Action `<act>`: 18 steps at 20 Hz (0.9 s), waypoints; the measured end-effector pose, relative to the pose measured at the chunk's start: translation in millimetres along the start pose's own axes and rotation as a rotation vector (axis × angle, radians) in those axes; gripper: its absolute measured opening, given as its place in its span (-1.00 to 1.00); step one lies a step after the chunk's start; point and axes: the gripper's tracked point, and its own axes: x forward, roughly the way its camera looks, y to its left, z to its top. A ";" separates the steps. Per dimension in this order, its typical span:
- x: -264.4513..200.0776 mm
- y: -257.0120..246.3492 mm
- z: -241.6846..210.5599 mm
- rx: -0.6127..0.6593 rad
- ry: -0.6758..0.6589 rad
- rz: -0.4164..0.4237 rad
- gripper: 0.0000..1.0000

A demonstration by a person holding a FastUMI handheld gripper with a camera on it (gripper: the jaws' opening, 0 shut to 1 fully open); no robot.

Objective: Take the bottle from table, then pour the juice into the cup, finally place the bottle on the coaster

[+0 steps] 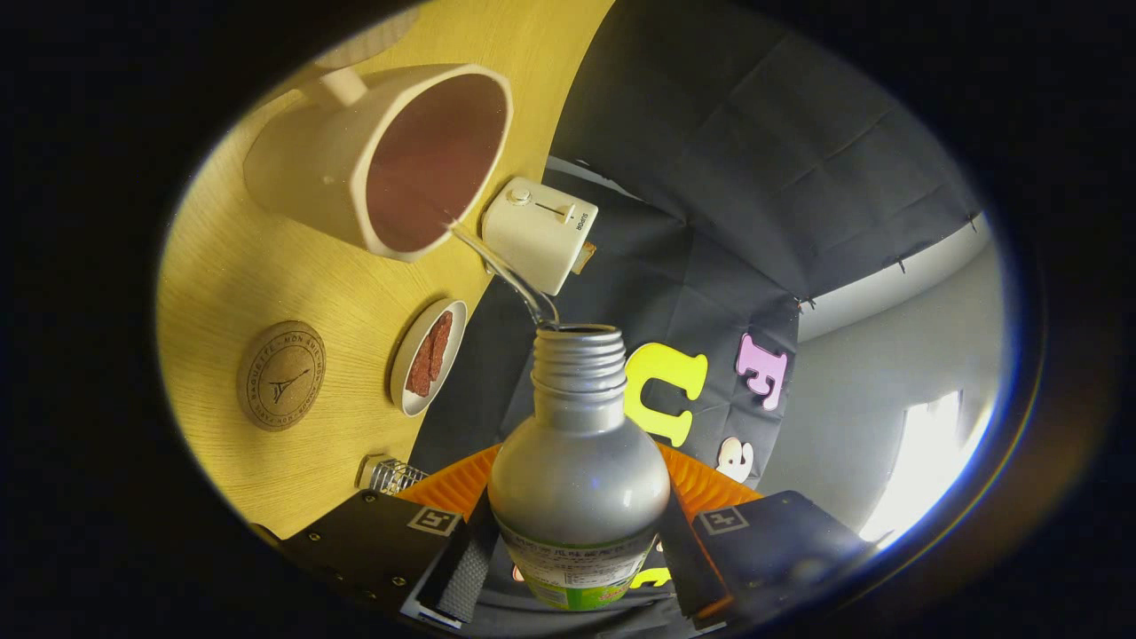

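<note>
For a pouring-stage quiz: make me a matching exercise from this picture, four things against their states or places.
Things:
1. bottle
2. cup
3. coaster
4. small dish

States or places:
A. bare on the wooden table, nothing on it
B. holds a reddish-brown slice
C. tilted, uncapped, gripped between the fingers of the tongs
D. takes in a thin stream of liquid

Pairs: 1-C, 2-D, 3-A, 4-B
</note>
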 end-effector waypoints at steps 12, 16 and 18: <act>-1.8 1.8 2.0 -0.013 -0.010 0.012 0.63; -3.0 2.7 3.3 -0.026 -0.016 0.013 0.63; -4.5 4.0 5.6 -0.032 -0.022 0.016 0.63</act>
